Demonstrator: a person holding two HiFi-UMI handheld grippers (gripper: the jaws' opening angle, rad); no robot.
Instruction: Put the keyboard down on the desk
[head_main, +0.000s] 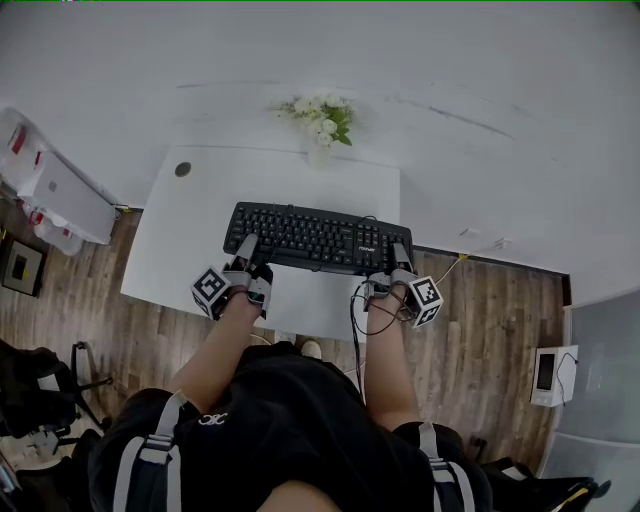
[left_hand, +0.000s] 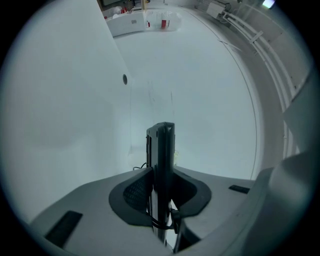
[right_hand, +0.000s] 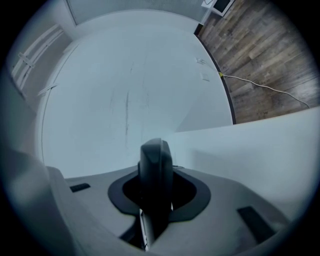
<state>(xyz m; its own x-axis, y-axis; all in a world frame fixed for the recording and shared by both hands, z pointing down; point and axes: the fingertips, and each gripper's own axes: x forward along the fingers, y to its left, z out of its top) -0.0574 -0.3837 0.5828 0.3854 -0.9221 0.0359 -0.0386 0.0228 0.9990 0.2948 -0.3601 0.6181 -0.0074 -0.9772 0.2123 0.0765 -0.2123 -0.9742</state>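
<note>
Keyboard (head_main: 315, 238) over the desk (head_main: 175, 235), left gripper (head_main: 245, 250) clamped on its near-left edge, right gripper (head_main: 402, 258) clamped on its right end.

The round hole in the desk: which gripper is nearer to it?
Left. The left gripper grips the keyboard at its left end, on the side of the hole in the desk; the right gripper grips the right end, farther away.
</note>
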